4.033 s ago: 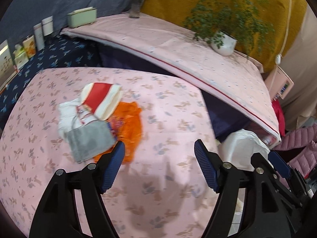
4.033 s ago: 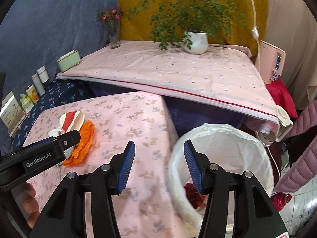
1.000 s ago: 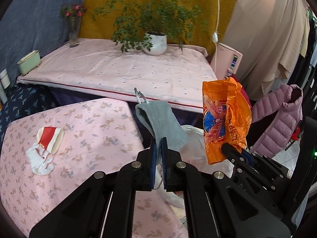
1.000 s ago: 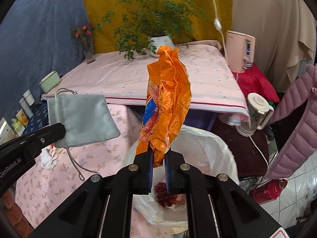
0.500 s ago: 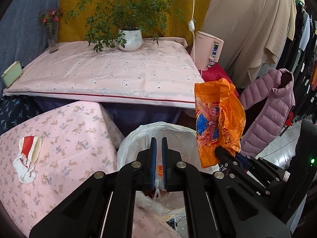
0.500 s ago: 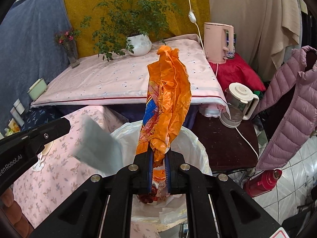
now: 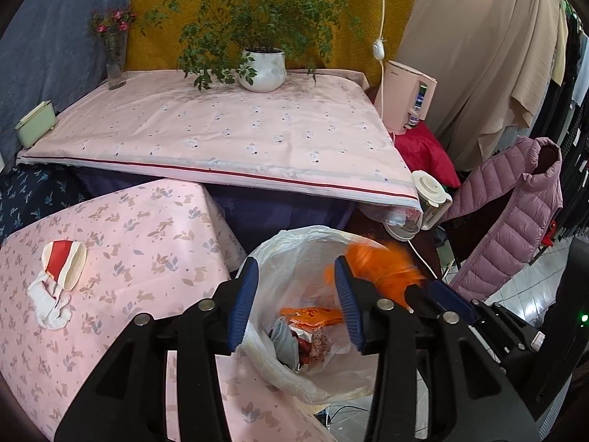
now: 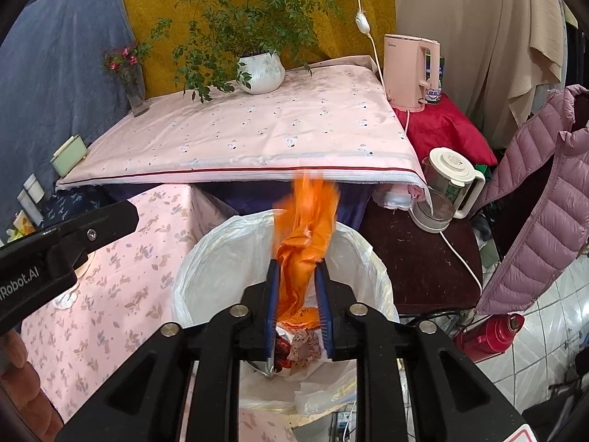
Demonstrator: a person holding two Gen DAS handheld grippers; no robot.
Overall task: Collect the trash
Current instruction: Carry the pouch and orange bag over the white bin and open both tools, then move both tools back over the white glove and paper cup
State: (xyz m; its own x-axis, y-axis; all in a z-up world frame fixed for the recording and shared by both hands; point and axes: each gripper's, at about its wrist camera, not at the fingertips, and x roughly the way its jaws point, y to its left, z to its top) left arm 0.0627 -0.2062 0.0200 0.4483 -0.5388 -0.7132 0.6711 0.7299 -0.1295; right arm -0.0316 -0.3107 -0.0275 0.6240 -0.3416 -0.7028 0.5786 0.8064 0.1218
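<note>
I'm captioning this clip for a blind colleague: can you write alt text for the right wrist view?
The right gripper, jaws opening, lets a blurred orange wrapper slip toward the white-lined trash bin directly below, which already holds litter. The left gripper juts in from the left over a pink floral tablecloth.

Left wrist view: looks forward and steeply down along its own fingers, close above the lined trash bin [image 7: 294, 258]. Right wrist view: same downward aim, from just right of it, equally near the bin [image 8: 221, 258]. Both share the bin, the pink-clothed table [image 7: 129, 239] and the potted plant [image 7: 262, 70].
</note>
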